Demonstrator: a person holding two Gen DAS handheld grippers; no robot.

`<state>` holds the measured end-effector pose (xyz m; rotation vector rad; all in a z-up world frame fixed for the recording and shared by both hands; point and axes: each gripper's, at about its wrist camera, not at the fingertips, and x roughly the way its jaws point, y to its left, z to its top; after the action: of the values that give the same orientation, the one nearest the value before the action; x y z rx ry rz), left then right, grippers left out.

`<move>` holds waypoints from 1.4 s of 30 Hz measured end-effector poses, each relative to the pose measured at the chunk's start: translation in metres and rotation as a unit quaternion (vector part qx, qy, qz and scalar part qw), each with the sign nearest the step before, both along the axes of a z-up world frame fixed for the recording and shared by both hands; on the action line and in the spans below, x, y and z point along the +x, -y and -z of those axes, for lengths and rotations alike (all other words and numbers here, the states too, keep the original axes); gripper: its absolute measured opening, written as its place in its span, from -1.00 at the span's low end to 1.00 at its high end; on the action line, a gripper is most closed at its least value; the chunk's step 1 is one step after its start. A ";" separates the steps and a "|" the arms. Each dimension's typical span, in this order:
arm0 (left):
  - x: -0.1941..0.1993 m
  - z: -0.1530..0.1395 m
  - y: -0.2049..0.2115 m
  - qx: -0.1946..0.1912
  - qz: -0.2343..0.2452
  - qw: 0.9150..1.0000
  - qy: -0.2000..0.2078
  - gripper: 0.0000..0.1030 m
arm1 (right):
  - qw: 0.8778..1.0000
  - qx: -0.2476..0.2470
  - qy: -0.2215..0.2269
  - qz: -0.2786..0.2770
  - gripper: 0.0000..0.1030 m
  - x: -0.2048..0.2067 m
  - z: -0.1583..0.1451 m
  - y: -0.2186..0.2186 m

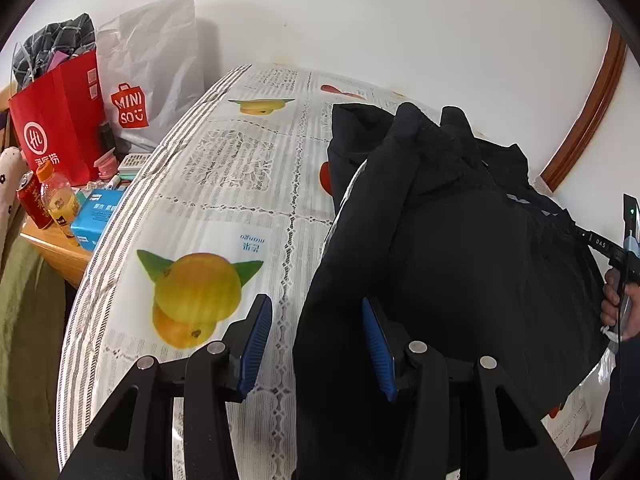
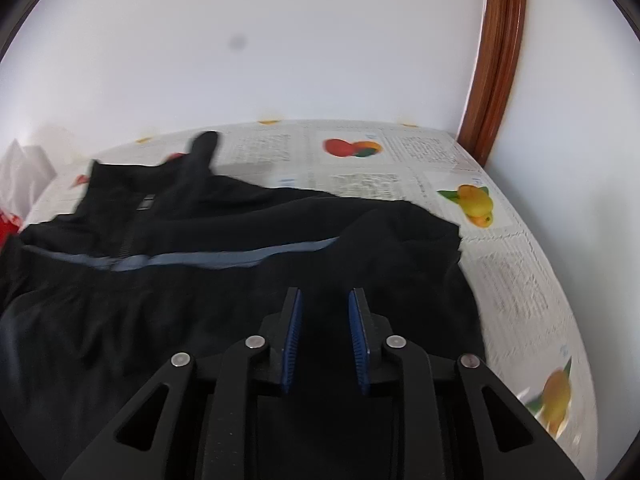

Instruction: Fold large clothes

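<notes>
Left wrist view. Left gripper point(image 1: 316, 312) pointing steeply down at a worktop point(image 1: 224, 168) covered by a newsprint-pattern cloth with printed fruit. Jaws partly open, blue ribbed pads well apart. Nothing pinched: the gap shows bare cloth on its left half, and the left edge of the black jacket point(image 1: 452, 264) on its right half, beside the right pad; whether that pad touches the fabric I cannot tell. The jacket lies bunched on the right half of the worktop, with a sleeve or collar fold humped up toward the far side. At the far right edge, a person's hand point(image 1: 618, 308) grips the handle of the other device, just beside the jacket's right side. Off the worktop's left end, on a lower wooden surface: red paper bag point(image 1: 56, 128), white shopping bag point(image 1: 152, 76) behind it, red can point(image 1: 34, 204), orange-capped bottle point(image 1: 58, 200), blue tissue pack point(image 1: 94, 216). White wall behind.

Right wrist view, somewhat blurred. Right gripper point(image 2: 324, 320) angled down over the jacket point(image 2: 208, 292). Jaws narrowly open, pads apart with a clear gap; only dark fabric seen beyond the gap, none caught between the pads. The jacket is spread across the left and centre of the worktop point(image 2: 520, 280), with a grey-blue band point(image 2: 224, 258) running across it and a zip line near the collar at left. Bare cloth with printed fruit to the right and behind. Brown wooden frame point(image 2: 496, 60) stands against the wall at the far right corner.
</notes>
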<state>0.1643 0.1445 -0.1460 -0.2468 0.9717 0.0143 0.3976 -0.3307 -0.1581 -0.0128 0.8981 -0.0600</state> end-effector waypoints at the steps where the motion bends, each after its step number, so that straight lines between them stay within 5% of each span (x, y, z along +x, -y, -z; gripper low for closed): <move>1: -0.003 0.000 -0.001 0.001 0.000 1.000 0.000 -0.15 | 1.000 0.005 0.000 -0.011 -0.46 -0.007 -0.002 -0.010; 12: -0.053 -0.005 -0.001 -0.002 0.008 1.000 0.006 -0.10 | 0.992 0.034 -0.012 -0.124 -0.38 -0.100 0.012 -0.127; 16: -0.060 -0.002 0.009 0.005 0.016 1.000 -0.001 -0.10 | 0.993 -0.017 -0.012 -0.120 -0.38 -0.129 0.030 -0.145; 42: -0.077 -0.007 0.029 0.031 0.010 0.999 -0.009 -0.10 | 0.993 -0.016 0.018 -0.113 -0.38 -0.237 0.034 -0.135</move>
<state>0.0876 0.1159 -0.1390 -0.1797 0.9899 0.0284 0.1610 -0.1954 -0.1924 -0.1427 0.8551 0.1361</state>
